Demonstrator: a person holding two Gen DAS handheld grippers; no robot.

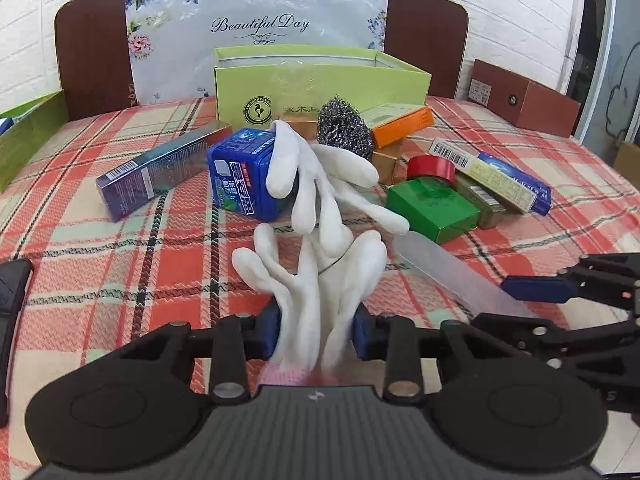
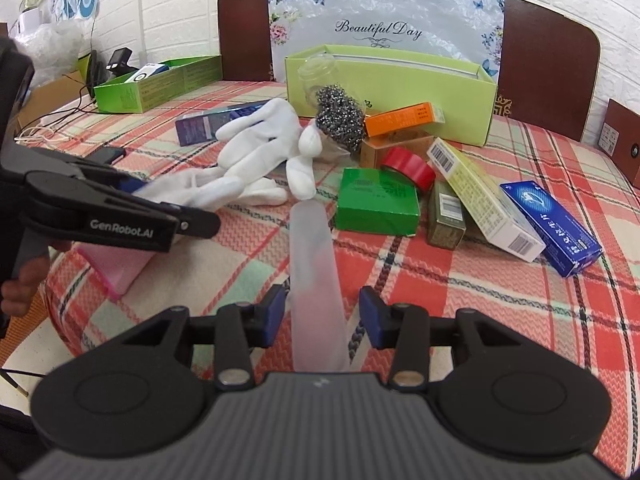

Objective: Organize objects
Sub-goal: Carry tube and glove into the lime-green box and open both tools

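My left gripper (image 1: 315, 330) is shut on a pair of white gloves (image 1: 320, 216) with pink cuffs, whose fingers droop over a blue tin (image 1: 244, 172). From the right wrist view the left gripper (image 2: 132, 188) grips the gloves (image 2: 248, 160) near the table's left edge. My right gripper (image 2: 322, 314) is open, its blue pads either side of a frosted translucent stick (image 2: 314, 264) lying on the plaid cloth. The stick (image 1: 452, 272) and right gripper (image 1: 536, 288) show in the left wrist view.
A lime open box (image 2: 400, 76) stands at the back. In front of it lie a steel scourer (image 2: 340, 116), orange box (image 2: 404, 118), red tape roll (image 2: 408, 168), green box (image 2: 376, 202), several carton boxes (image 2: 484, 200) and a purple box (image 1: 160, 168). Another green box (image 2: 156, 84) stands far left.
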